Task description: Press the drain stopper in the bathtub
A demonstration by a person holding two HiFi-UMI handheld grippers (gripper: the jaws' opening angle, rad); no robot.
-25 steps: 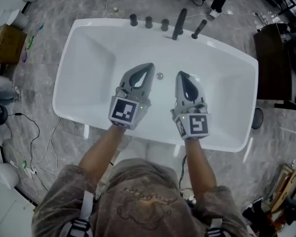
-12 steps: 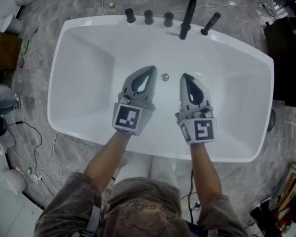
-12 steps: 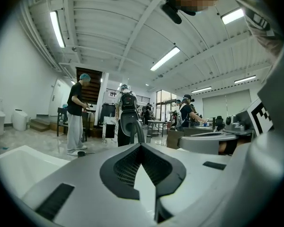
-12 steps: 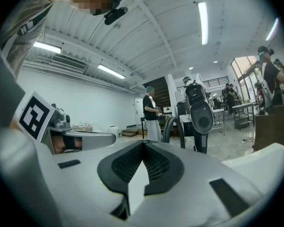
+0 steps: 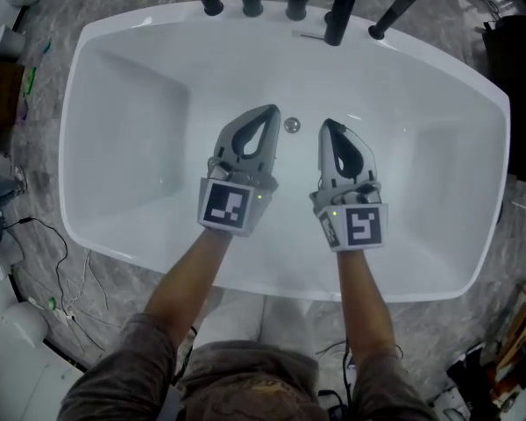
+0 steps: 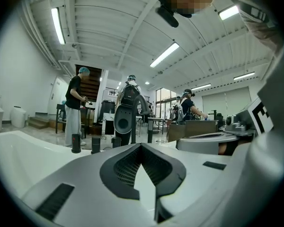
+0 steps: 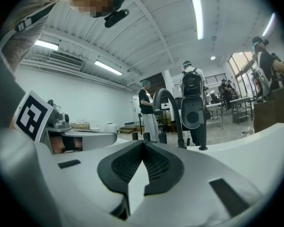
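Observation:
The white bathtub [image 5: 114,103] fills the head view. Its small round metal drain stopper [image 5: 292,125] lies on the tub floor near the far wall. Both grippers hover over the tub, side by side and pointing toward the far rim. My left gripper [image 5: 271,112] has its tip just left of the stopper, and my right gripper [image 5: 328,125] has its tip just right of it. Both are shut with nothing between the jaws, as the left gripper view [image 6: 141,145] and the right gripper view [image 7: 143,143] also show. Neither touches the stopper.
On the far rim stand three black knobs [image 5: 250,0], a tall black faucet [image 5: 342,7] and a black hand shower [image 5: 394,11]. Dark furniture [image 5: 517,51] stands to the right of the tub. Cables [image 5: 53,261] lie on the marble floor at left. People [image 6: 75,112] stand beyond the tub.
The head camera has come closer, so the tub looks larger. Both grippers stay shut and keep flanking the stopper, with their tips a little nearer to it.

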